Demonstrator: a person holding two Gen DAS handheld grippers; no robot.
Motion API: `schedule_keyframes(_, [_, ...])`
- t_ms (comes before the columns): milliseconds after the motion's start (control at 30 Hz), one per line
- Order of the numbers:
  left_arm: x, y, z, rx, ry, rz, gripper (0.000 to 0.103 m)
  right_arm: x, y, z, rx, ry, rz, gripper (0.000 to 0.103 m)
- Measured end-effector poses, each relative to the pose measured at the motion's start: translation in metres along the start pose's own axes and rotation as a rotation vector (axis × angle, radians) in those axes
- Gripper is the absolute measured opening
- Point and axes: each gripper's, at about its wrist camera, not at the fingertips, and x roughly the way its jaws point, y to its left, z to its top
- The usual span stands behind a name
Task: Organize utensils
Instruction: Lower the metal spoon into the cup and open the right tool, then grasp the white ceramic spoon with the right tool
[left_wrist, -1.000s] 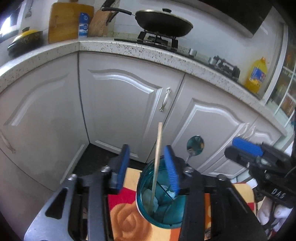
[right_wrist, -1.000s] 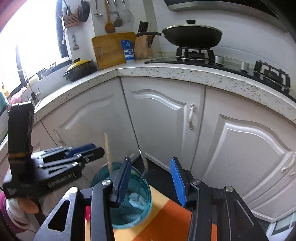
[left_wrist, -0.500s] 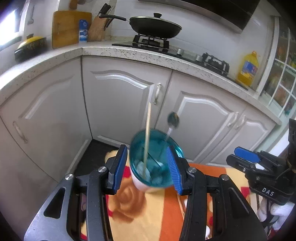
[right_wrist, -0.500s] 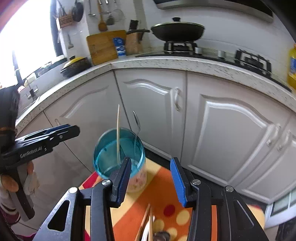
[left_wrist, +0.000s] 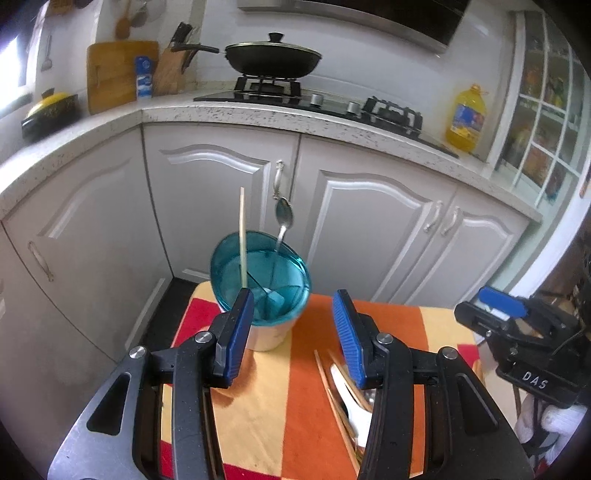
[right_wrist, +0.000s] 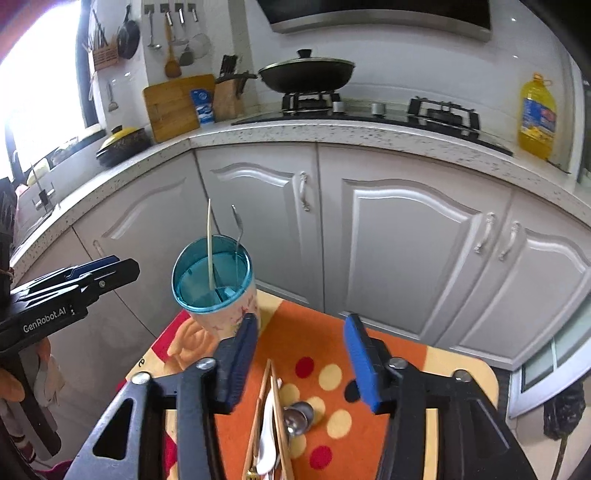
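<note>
- Since the earlier pictures both grippers had drawn back from the blue-rimmed cup (left_wrist: 260, 286), which now looked farther and stood free.
- The left gripper (left_wrist: 293, 332) was open, with nothing between its blue pads.
- The right gripper (right_wrist: 301, 363) had just been opening its jaws; they were empty.
- The cup stood upright near the far left corner of the orange patterned cloth (right_wrist: 317, 343).
- A chopstick (left_wrist: 242, 236) and a metal spoon (left_wrist: 283, 218) stood in the cup.
- More chopsticks and a white spoon (right_wrist: 267, 443) lay on the cloth, near the right gripper.
</note>
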Motion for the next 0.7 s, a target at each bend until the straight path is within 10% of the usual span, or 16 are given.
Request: schedule_keyframes(700, [-0.005,-0.040,-0.035,0.078,0.044,-0.027,0.044,-0.033,-0.008,-0.040,0.034,0.013,-0.067,0.057])
